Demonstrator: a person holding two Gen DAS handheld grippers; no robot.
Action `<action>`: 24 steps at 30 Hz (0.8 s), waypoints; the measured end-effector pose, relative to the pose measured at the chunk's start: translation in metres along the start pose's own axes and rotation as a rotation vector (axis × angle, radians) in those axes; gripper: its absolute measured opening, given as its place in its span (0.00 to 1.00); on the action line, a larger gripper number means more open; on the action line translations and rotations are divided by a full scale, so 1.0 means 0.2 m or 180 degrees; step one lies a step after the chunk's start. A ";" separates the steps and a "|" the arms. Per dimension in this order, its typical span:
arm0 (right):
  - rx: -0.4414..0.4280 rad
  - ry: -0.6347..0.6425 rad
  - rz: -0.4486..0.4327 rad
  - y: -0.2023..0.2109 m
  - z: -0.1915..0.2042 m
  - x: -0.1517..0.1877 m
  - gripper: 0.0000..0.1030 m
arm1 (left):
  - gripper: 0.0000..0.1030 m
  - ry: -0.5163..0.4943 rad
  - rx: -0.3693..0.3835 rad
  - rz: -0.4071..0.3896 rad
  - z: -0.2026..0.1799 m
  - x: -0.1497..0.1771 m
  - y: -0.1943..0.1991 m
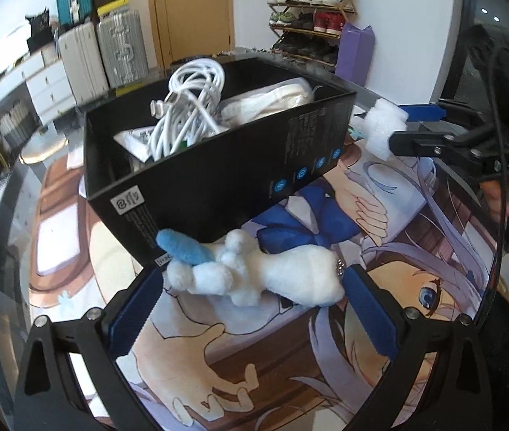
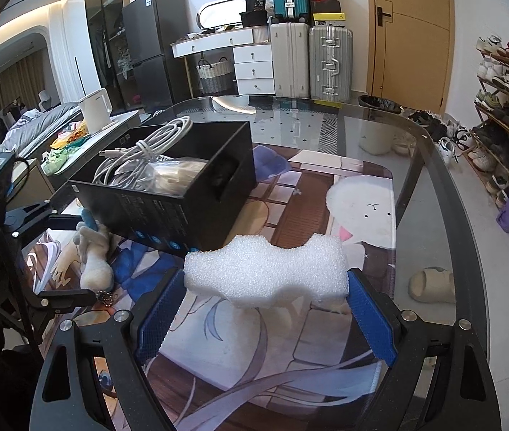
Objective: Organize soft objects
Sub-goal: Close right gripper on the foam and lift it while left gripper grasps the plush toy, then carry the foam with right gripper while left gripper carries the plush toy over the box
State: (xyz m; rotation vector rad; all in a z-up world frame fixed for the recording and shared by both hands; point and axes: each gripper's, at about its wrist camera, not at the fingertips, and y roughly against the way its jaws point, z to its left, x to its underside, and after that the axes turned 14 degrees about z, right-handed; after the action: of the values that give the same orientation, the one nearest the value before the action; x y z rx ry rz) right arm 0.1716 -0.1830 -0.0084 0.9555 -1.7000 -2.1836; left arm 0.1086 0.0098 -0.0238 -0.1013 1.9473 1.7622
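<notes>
A white plush toy (image 1: 283, 280) with a blue tail lies crosswise between my left gripper's (image 1: 254, 282) blue pads, which are shut on its two ends just in front of a black box (image 1: 218, 168). In the right wrist view the same plush toy (image 2: 94, 269) sits in the left gripper (image 2: 87, 258) by the black box (image 2: 168, 208). My right gripper (image 2: 265, 280) is shut on a white foam block (image 2: 269, 269), held above the mat to the right of the box. The left wrist view shows that foam block (image 1: 380, 125) in the right gripper (image 1: 396, 127).
The box holds a coil of white cables (image 1: 189, 107) and white wrapped items (image 1: 272, 100). It stands on a printed cartoon mat (image 2: 290, 359) on a round glass table (image 2: 434, 165). A kettle (image 2: 94, 109) stands off to the left; a shoe rack (image 2: 506, 89) to the right.
</notes>
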 end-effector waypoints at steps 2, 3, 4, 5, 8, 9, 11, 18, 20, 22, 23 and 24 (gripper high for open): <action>-0.0010 0.0019 -0.0006 0.00 0.01 0.00 0.88 | 0.99 0.0067 0.0013 0.0126 0.02 -0.01 -0.03; -0.0014 0.0025 -0.0011 0.00 0.01 0.00 0.88 | 0.99 0.0083 -0.0033 0.0119 0.02 -0.02 -0.03; -0.0019 0.0030 -0.0014 0.00 0.01 0.00 0.88 | 0.99 0.0078 -0.0036 0.0131 0.01 -0.02 -0.04; -0.0024 0.0039 -0.0014 0.00 0.02 0.00 0.88 | 0.98 0.0054 -0.0037 0.0130 0.01 -0.02 -0.03; -0.0026 0.0062 -0.0021 0.01 0.03 0.00 0.88 | 0.90 0.0011 -0.0035 0.0086 -0.01 -0.01 -0.02; -0.0031 0.0065 -0.0026 0.01 0.03 0.00 0.88 | 0.89 0.0006 -0.0039 0.0080 -0.01 0.00 -0.02; -0.0034 0.0071 -0.0035 0.01 0.03 0.00 0.88 | 0.88 -0.0009 -0.0040 0.0073 -0.02 0.01 -0.01; -0.0092 0.0176 -0.0161 0.06 0.07 0.00 0.88 | 0.88 -0.0148 0.0034 -0.0065 -0.08 0.04 0.05; -0.0114 0.0214 -0.0210 0.08 0.08 0.00 0.88 | 0.88 -0.0188 0.0036 -0.0111 -0.10 0.05 0.08; -0.0130 0.0251 -0.0261 0.10 0.09 0.00 0.88 | 0.88 -0.0205 0.0054 -0.0152 -0.10 0.05 0.09; -0.0137 0.0271 -0.0288 0.11 0.10 0.00 0.88 | 0.88 -0.0206 0.0053 -0.0167 -0.10 0.05 0.10; -0.0149 0.0290 -0.0316 0.12 0.11 0.00 0.88 | 0.88 -0.0201 0.0044 -0.0183 -0.10 0.05 0.11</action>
State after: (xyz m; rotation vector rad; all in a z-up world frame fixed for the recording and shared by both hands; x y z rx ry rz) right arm 0.1540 -0.1733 0.0176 1.1313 -1.5859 -2.1941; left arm 0.0844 -0.0027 -0.0074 -0.0947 1.8927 1.6945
